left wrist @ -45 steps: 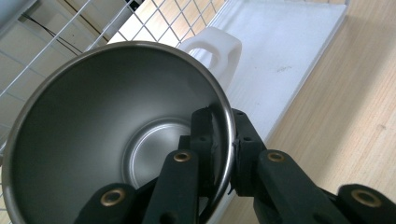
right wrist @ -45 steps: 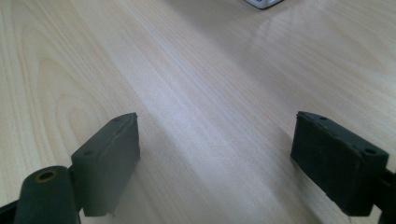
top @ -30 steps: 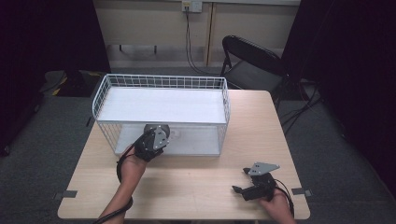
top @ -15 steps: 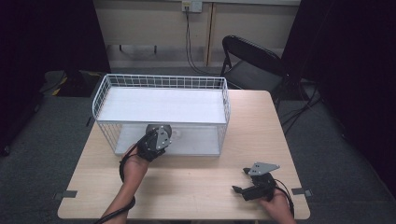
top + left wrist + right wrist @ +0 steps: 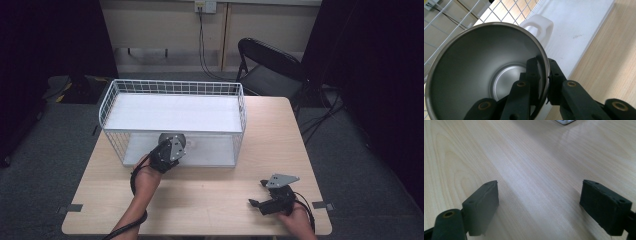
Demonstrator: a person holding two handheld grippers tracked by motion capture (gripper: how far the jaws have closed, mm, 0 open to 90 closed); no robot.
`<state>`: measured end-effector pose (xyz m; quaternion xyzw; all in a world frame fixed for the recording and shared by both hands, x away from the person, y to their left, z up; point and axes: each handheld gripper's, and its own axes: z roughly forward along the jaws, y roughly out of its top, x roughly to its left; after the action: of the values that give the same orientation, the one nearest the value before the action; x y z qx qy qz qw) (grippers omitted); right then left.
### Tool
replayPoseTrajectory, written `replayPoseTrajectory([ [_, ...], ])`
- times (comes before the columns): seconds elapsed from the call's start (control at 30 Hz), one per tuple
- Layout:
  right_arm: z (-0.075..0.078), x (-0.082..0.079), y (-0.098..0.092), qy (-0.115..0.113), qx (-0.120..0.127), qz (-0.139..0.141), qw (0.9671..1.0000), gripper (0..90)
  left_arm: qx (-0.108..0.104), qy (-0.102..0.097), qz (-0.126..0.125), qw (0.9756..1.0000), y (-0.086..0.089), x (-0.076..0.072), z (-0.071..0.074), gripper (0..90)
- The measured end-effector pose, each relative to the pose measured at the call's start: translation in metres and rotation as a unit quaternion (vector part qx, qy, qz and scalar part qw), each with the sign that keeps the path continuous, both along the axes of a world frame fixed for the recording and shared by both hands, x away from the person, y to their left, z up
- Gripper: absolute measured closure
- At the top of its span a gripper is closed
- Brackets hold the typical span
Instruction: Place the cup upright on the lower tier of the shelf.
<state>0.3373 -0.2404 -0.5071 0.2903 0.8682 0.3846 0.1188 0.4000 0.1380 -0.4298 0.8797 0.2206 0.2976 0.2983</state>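
A steel cup [image 5: 481, 72] with a white handle [image 5: 539, 28] fills most of the left gripper view. My left gripper [image 5: 544, 80] is shut on its rim, one jaw inside the cup and one outside. In the high view the left gripper [image 5: 170, 150] holds the cup [image 5: 172, 139] at the front side of a white wire basket [image 5: 172, 87], over the white lower shelf [image 5: 210, 150]. My right gripper [image 5: 257, 202] rests low over the wooden table [image 5: 215, 200] near its front right corner. In the right gripper view its jaws [image 5: 539, 205] stand wide open with bare wood between them.
The wire basket has a white board [image 5: 172, 114] as an upper shelf. A black folding chair [image 5: 267, 65] stands behind the table. Tape marks [image 5: 74, 207] sit at the table's front corners. Dark curtains flank the scene.
The left gripper with the cup has shifted very slightly at the basket's front. The right gripper has stayed in place.
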Motion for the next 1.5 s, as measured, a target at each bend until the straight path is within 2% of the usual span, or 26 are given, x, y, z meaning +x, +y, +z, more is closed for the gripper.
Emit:
replayPoseTrajectory([
  [0.17, 0.0, 0.0, 0.0, 0.0, 0.0, 0.0, 1.0, 14.4, 0.007, 0.0, -0.003, 1.0, -0.0007, 0.0008, -0.0004, 82.7],
  [0.77, 0.0, 0.0, 0.0, 0.0, 0.0, 0.0, 1.0, 14.4, 0.001, -0.003, -0.002, 1.0, -0.0015, 0.0006, -0.0023, 82.3],
  [0.9, 0.0, -0.0001, 0.0, 0.0, 0.0, 0.0, 1.0, 14.4, 0.003, -0.01, 0.001, 0.9999, -0.0006, 0.0005, -0.0017, 81.3],
  [0.93, 0.0, 0.0, 0.0, 0.0, 0.0, 0.0, 1.0, 14.4, -0.002, -0.013, 0.004, 0.9999, -0.0008, 0.0005, -0.002, 80.8],
  [1.07, 0.0, -0.0001, 0.0, 0.0, 0.0, 0.0, 1.0, 14.4, 0.005, -0.019, 0.004, 0.9998, 0.0, 0.0006, 0.0002, 75.8],
  [1.2, 0.0, -0.0001, 0.0, 0.0, 0.0, 0.0, 1.0, 14.4, 0.005, -0.027, 0.014, 0.9995, 0.0017, 0.0009, 0.0007, 65.9],
  [1.27, 0.0, -0.0001, 0.0, 0.0, 0.0, 0.0, 1.0, 14.4, 0.005, -0.033, 0.02, 0.9993, 0.0027, 0.0013, 0.0007, 63.7],
  [1.3, 0.0, -0.0001, 0.0, 0.0, 0.0, 0.0, 1.0, 14.4, 0.006, -0.037, 0.025, 0.999, 0.0031, 0.0011, 0.001, 59.1],
  [1.43, 0.0, -0.0001, 0.0, 0.0, 0.0, 0.0, 1.0, 14.4, -0.007, -0.05, 0.04, 0.9979, 0.0066, 0.0021, 0.0047, 48.8],
  [1.5, 0.0, -0.0001, 0.0, 0.0, 0.0, 0.0, 1.0, 14.4, -0.006, -0.057, 0.041, 0.9975, 0.0067, 0.0014, 0.0071, 44.8],
])
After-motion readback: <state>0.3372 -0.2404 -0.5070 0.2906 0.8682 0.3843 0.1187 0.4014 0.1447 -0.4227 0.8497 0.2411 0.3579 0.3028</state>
